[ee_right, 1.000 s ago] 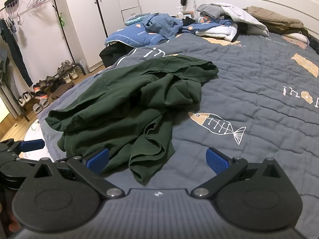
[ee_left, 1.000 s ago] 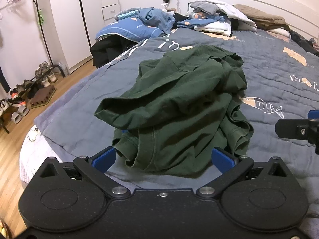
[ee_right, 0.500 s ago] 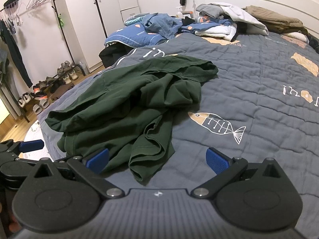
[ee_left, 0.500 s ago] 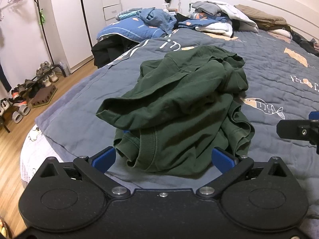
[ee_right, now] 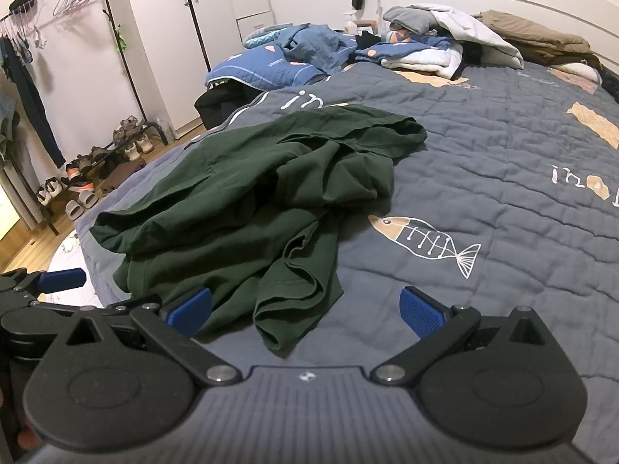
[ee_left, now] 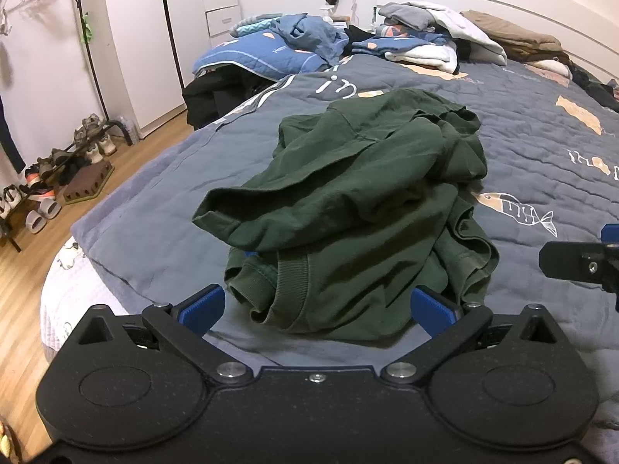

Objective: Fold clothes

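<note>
Two grippers spread wide, left gripper (ee_left: 316, 306) and right gripper (ee_right: 305, 307) just short of crumpled dark green shirt (ee_left: 359, 208), heaped on grey quilt (ee_right: 503, 178)

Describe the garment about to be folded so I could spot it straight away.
On the grey quilt, look near its foot, beside the fish print. The green shirt lies crumpled there alone, dark and plain, unlike the blue, white and tan piles near the headboard.
</note>
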